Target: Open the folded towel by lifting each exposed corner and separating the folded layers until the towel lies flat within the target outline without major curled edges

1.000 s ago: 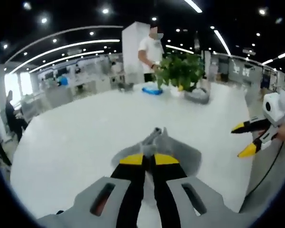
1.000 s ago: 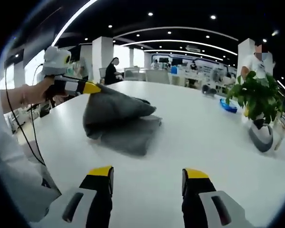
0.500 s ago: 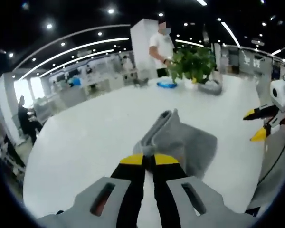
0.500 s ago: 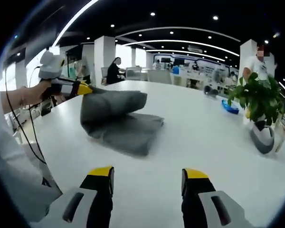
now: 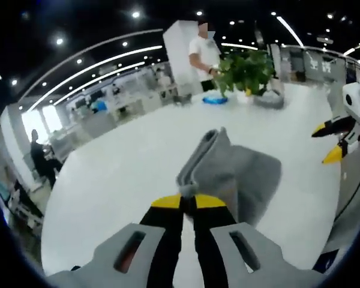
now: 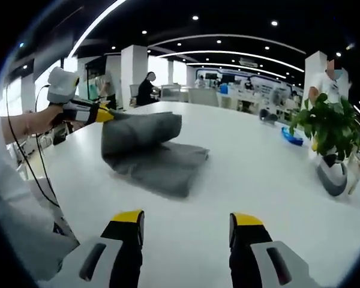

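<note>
Left gripper [image 5: 189, 201] has its jaws clamped on a corner of the grey towel [image 6: 150, 153], lifting a folded layer off the white tabletop [image 6: 258, 174]. Right gripper [image 6: 186, 219] hangs apart from the towel, jaws wide. The right gripper view shows the lower layers lying flat; beyond the towel stands a potted plant [image 6: 327, 135]

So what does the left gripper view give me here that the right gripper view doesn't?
The left gripper view looks along the left gripper, whose jaws are shut on a raised fold of the grey towel, with the right gripper open off to the side. The right gripper view takes in the towel's full spread: the top layer lifted, the lower layers flat on the table. Both share the towel, table, potted plant and a person behind the plant.
</note>
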Tool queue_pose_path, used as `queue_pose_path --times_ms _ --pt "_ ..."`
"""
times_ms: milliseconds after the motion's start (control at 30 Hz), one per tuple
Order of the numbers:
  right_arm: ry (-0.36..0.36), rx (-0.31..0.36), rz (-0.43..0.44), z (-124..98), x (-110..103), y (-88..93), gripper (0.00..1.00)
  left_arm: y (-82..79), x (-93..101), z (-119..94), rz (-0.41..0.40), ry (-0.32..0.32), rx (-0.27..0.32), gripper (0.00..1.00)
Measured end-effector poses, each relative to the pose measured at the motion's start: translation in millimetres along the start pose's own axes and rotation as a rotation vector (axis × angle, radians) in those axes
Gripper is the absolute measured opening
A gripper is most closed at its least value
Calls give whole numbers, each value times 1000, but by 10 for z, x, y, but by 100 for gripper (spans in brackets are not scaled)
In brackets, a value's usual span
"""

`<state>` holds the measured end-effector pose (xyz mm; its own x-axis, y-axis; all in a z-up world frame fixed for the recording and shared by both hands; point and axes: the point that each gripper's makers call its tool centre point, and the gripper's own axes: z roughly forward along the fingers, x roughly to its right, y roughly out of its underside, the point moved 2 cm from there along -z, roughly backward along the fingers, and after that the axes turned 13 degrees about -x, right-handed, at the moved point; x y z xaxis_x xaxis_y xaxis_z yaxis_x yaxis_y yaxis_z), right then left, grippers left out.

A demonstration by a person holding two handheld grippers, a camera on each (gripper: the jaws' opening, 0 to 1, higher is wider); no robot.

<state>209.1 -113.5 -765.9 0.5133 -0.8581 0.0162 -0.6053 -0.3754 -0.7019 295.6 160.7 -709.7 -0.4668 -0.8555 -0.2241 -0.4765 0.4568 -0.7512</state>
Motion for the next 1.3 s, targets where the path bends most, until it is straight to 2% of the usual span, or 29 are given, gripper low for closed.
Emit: queue_pose_path --times_ms 433,1300 --pt "-3 -3 -11 9 -22 1 55 232 -84 -66 -13 -37 -44 4" --pt "-14 -9 -20 20 -50 8 55 472 -227 -72 -28 -79 -82 4"
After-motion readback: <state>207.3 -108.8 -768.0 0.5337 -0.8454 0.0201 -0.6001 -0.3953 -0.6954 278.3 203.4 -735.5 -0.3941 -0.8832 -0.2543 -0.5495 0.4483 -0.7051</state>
